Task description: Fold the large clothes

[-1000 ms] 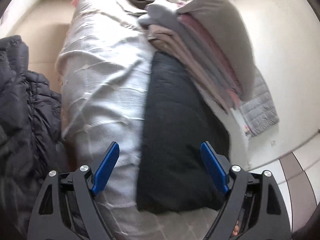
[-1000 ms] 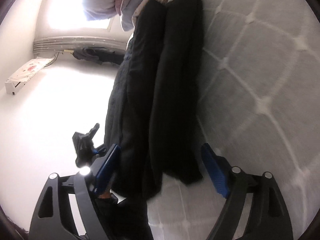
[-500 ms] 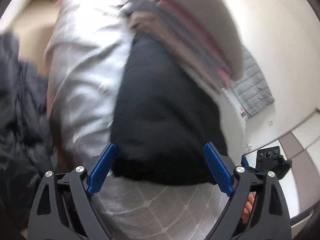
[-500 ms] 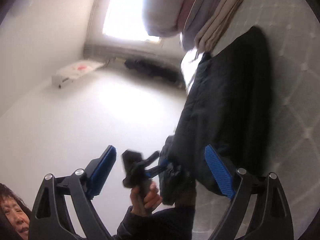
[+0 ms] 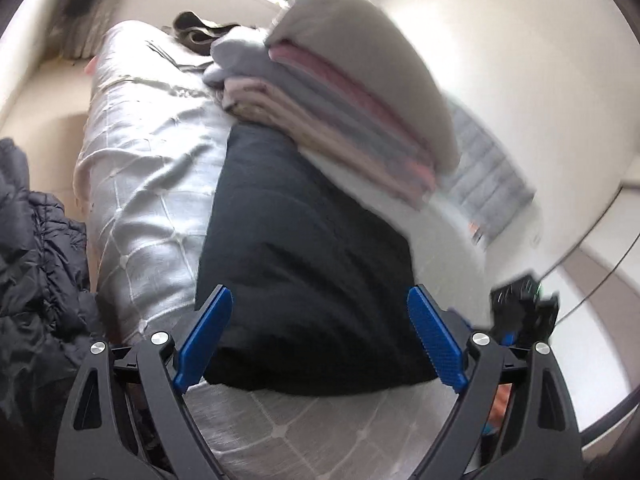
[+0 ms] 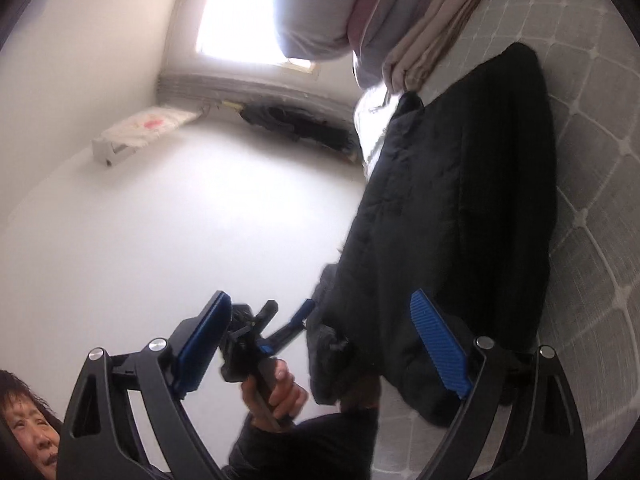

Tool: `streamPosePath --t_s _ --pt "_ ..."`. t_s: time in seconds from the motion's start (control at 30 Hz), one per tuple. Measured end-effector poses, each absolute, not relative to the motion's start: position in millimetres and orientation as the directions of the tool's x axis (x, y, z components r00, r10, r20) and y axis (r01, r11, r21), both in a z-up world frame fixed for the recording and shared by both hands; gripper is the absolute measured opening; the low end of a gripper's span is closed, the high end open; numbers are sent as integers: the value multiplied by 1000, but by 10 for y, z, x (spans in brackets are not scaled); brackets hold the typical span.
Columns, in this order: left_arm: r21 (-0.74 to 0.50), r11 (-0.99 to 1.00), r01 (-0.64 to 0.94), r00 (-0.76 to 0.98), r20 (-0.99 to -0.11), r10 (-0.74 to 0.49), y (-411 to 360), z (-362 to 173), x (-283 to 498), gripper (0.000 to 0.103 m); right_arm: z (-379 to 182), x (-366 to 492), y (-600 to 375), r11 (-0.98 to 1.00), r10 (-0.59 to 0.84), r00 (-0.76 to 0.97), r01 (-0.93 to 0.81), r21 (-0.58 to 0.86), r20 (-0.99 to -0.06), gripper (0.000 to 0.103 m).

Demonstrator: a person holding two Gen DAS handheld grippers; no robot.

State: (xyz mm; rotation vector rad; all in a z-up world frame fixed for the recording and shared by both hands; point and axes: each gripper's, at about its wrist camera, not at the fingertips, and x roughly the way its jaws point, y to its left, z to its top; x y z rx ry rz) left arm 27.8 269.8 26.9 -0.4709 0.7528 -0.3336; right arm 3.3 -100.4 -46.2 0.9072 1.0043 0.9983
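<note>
hovering wide: left tool | right tool raised since | folded dark garment unheld

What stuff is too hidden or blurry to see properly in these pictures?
- Left wrist view: folded clothes stack is motion-blurred, so the garments can't be told apart.
- Left wrist view: dark quilted jacket is cut off by the frame edge.
- Right wrist view: window is glared out.
</note>
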Motion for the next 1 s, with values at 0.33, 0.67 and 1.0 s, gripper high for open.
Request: streamPosePath --t_s 0.33,0.67,1.0 --pt "-414 910 -35 557 -764 -326 2720 -113 440 86 -412 -94 -731 425 900 229 -268 865 -371 88" --pt "-423 905 37 790 -542 -285 2765 495 -22 86 -291 -556 -1074 468 864 321 -229 853 -388 88" --pt "-528 848 -45 675 -642 -364 2910 161 143 86 -874 -352 -793 504 851 202 -52 862 -486 88"
